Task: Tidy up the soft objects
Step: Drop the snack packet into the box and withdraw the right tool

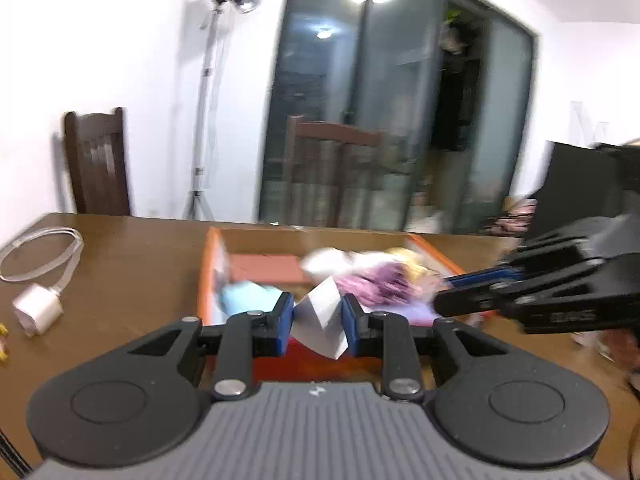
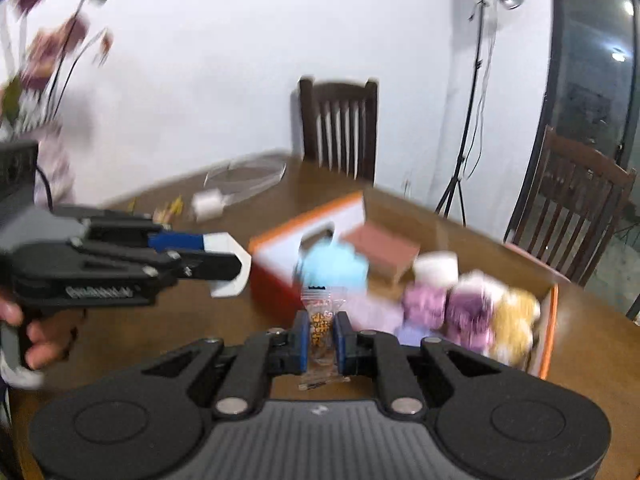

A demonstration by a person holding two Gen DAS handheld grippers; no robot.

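Note:
My left gripper [image 1: 317,312] is shut on a white folded soft piece [image 1: 322,322] and holds it just before the near edge of the orange cardboard box [image 1: 208,268]. It also shows in the right wrist view [image 2: 224,264] with the white piece [image 2: 230,246]. My right gripper [image 2: 322,334] is shut on a small clear snack packet [image 2: 322,320] over the box's near side; it shows at the right of the left wrist view [image 1: 448,292]. In the box [image 2: 550,320] lie a light blue plush [image 2: 336,268], purple [image 2: 468,312], pink, white and yellow soft things.
The box stands on a brown wooden table [image 1: 132,264]. A white charger with cable [image 1: 38,308] lies at the left. Wooden chairs [image 2: 340,128] stand behind the table, with a light stand [image 2: 476,92] by the wall. Flowers [image 2: 44,52] stand at the far left.

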